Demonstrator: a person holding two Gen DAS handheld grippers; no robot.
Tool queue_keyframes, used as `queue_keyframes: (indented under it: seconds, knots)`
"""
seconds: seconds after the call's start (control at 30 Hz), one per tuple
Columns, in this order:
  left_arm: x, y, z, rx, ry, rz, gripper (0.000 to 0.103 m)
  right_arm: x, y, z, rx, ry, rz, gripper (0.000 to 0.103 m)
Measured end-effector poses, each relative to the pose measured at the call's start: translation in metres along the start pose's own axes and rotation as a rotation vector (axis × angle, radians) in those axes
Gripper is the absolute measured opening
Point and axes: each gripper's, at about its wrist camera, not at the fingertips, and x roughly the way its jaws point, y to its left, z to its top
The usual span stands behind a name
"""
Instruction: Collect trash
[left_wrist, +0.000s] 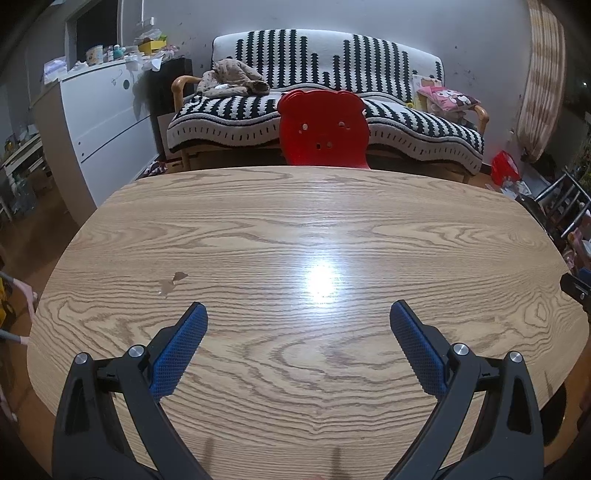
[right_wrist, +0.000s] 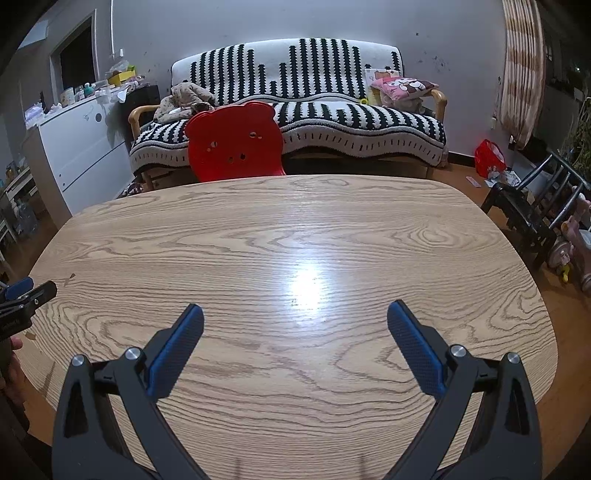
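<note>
Both grippers, left gripper (left_wrist: 298, 314) and right gripper (right_wrist: 295, 314), gape wide, empty, over the table (left_wrist: 295, 221); no trash visible, so handling can't be judged.

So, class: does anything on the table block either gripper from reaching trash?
Nothing visible does. The table is bare ahead of the left gripper and right gripper, apart from a small mark; no trash shows on it.

Both wrist views sit low and close over the near edge of the wooden surface (left_wrist: 295, 229), facing across it toward the red chair (left_wrist: 323, 127) and striped sofa (left_wrist: 369, 59). They share all three; the right view stands further right, catching the left claw (right_wrist: 22, 295) at its left edge.
</note>
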Motion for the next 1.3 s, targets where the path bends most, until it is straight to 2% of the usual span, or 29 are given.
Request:
queue_keyframes:
  seconds: [1.3]
  knots:
    - [0.0035, 0.0005, -0.0009, 0.012, 0.002, 0.016, 0.096, -0.0039, -0.0021, 0.0013, -0.012, 0.000, 0.000, 0.096]
